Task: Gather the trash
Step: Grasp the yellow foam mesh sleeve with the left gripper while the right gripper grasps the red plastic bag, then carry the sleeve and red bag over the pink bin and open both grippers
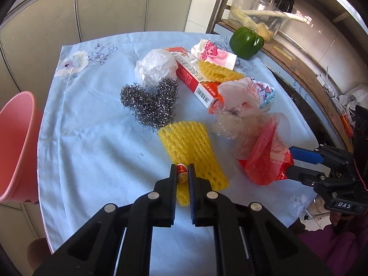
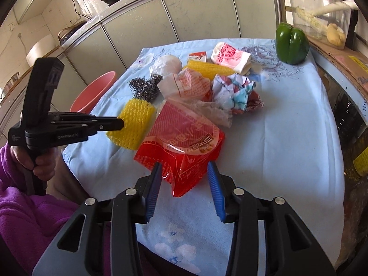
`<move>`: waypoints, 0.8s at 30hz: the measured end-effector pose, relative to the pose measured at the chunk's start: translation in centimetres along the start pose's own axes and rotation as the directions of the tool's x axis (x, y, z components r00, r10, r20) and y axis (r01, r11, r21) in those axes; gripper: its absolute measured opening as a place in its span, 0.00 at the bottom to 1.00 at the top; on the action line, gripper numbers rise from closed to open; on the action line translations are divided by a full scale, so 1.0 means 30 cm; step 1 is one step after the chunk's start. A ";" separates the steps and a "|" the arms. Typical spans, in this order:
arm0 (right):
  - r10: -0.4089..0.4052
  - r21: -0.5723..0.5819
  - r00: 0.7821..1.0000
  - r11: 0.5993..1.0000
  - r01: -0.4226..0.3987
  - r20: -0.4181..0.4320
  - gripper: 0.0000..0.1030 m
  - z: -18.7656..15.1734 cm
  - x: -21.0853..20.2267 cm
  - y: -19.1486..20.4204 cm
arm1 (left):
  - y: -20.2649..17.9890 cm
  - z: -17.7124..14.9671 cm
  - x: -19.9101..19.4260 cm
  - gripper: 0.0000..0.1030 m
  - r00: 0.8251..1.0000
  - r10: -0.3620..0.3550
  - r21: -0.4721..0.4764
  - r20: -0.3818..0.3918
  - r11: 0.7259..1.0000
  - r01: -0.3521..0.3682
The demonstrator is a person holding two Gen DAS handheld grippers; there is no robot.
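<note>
My left gripper point(image 1: 182, 172) is shut on a small red and white trash piece point(image 1: 182, 173), just above a yellow foam net point(image 1: 193, 149) on the blue tablecloth point(image 1: 92, 138). My right gripper point(image 2: 185, 172) is open, its blue fingers either side of a red plastic bag point(image 2: 184, 147); it shows in the left wrist view point(image 1: 291, 161) at the bag point(image 1: 266, 161). Other trash lies behind: steel wool point(image 1: 149, 103), a white plastic bag point(image 1: 156, 66), a red box point(image 1: 195, 78), crumpled paper point(image 2: 234, 94) and clear wrap point(image 1: 230, 124).
A pink basin point(image 1: 16, 147) stands off the table's left edge. A green pepper point(image 1: 247, 42) sits at the far right corner, next to a shelf with cardboard point(image 1: 299, 69) and glass jars point(image 1: 269, 7). Cabinets point(image 1: 92, 7) stand behind the table.
</note>
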State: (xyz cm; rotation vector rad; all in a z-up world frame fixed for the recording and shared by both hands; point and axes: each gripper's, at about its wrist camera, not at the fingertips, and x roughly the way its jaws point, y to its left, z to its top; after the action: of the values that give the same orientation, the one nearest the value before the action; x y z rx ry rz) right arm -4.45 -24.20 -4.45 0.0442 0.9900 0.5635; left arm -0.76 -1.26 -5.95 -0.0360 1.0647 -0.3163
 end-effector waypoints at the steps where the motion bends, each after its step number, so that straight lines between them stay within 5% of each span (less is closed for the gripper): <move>1: -0.005 0.000 1.000 1.000 0.005 -0.006 0.40 -0.001 0.004 0.001 | 0.000 -0.002 -0.010 0.08 1.000 -0.003 0.005 0.006 1.000 0.003; 4: -0.008 0.001 1.000 1.000 0.008 -0.016 0.21 -0.002 0.010 0.000 | -0.003 -0.005 -0.029 0.08 1.000 -0.011 0.013 0.024 1.000 0.011; 10: -0.026 -0.015 1.000 1.000 0.026 -0.004 0.19 -0.006 -0.013 0.013 | -0.003 -0.011 -0.076 0.08 0.997 -0.029 0.025 0.068 0.999 0.028; 11: -0.031 -0.022 1.000 0.999 0.031 0.005 0.12 -0.008 -0.027 0.019 | -0.003 -0.011 -0.084 0.08 0.997 -0.029 0.028 0.076 0.999 0.027; 24: -0.086 -0.058 0.984 0.994 0.096 0.158 0.10 0.054 -0.195 0.084 | 0.031 -0.025 -0.223 0.08 0.972 -0.067 0.030 0.225 0.998 0.062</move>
State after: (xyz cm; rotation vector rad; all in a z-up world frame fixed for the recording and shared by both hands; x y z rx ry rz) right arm -6.67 -24.43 1.73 -0.0148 0.8170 0.5004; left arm -4.18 1.55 -0.77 -0.0840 0.8351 -0.3742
